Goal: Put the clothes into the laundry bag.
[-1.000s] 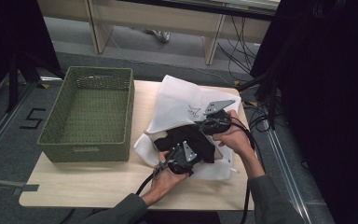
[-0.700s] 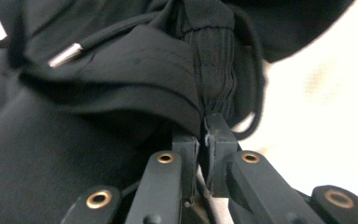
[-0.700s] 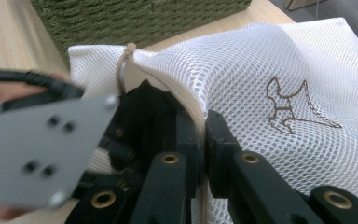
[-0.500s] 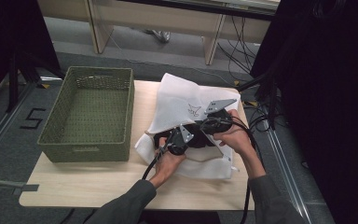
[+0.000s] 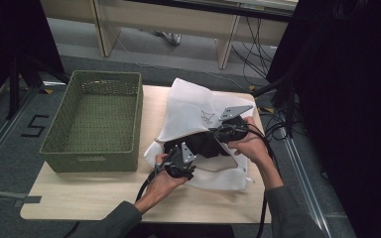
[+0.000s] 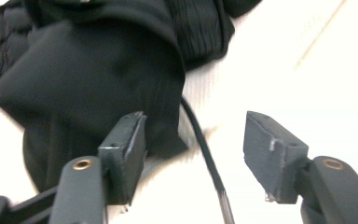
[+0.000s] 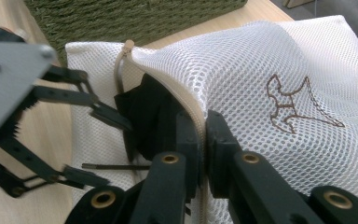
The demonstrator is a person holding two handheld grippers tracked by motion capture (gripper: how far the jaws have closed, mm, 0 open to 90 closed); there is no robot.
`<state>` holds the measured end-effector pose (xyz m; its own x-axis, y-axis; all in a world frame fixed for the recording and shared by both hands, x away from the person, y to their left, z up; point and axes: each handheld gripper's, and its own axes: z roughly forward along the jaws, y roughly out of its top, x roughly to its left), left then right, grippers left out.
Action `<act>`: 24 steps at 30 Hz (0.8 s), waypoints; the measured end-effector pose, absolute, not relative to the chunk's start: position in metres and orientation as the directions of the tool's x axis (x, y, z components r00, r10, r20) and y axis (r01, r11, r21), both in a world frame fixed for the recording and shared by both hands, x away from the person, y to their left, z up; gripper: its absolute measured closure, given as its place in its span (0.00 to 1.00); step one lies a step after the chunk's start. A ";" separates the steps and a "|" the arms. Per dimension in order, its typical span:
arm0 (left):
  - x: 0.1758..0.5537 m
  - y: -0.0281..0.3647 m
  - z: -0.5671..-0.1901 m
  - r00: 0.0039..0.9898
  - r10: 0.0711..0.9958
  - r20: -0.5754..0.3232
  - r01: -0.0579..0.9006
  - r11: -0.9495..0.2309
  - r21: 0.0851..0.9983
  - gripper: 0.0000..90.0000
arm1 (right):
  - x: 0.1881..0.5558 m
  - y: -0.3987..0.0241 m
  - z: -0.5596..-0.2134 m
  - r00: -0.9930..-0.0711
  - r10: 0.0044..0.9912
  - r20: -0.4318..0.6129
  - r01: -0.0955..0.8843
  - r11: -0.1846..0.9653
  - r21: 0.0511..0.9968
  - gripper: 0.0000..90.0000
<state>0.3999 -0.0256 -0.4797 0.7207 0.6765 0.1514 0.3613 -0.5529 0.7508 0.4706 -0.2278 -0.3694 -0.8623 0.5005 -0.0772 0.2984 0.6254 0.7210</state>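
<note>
A white mesh laundry bag (image 5: 193,106) lies on the table with a black garment (image 5: 203,144) in its open mouth. My right gripper (image 5: 223,130) is shut on the bag's upper zipper edge (image 7: 191,112) and holds that flap lifted. In the right gripper view, the black garment (image 7: 144,112) shows under the raised mesh (image 7: 270,60). My left gripper (image 5: 178,161) is open at the mouth's near left side, just short of the garment. Between its jaws (image 6: 193,154) lie white bag fabric and a thin black cord. The garment (image 6: 88,74) lies just beyond the left jaw.
A green woven basket (image 5: 94,124) stands empty on the table's left half, close to the bag. Bare wooden tabletop (image 5: 79,193) runs along the near edge. Cables trail from both grippers toward the person. Dark equipment and cables stand off the table's right side.
My left gripper reached toward the bag's mouth, then drew back a little to the near left. More of the black garment now lies under the lifted flap. The right gripper held its place.
</note>
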 end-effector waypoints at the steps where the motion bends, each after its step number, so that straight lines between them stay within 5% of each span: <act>1: 0.398 -0.021 -0.480 0.724 0.671 0.158 0.358 -0.562 0.746 0.41 | 0.470 -0.228 -0.369 -0.862 0.501 -0.078 0.299 0.627 0.720 0.96; 8: 0.397 -0.008 -0.492 0.738 0.664 0.121 0.407 -0.581 0.705 0.42 | 0.470 -0.227 -0.370 -0.865 0.496 -0.081 0.293 0.630 0.719 0.96; 16: 0.411 -0.025 -0.508 0.760 0.644 0.086 0.409 -0.577 0.707 0.92 | 0.469 -0.226 -0.369 -0.871 0.482 -0.094 0.275 0.637 0.721 0.96; 24: 0.433 -0.044 -0.507 0.719 0.681 0.139 0.393 -0.564 0.726 0.95 | 0.468 -0.226 -0.369 -0.870 0.485 -0.090 0.277 0.632 0.724 0.96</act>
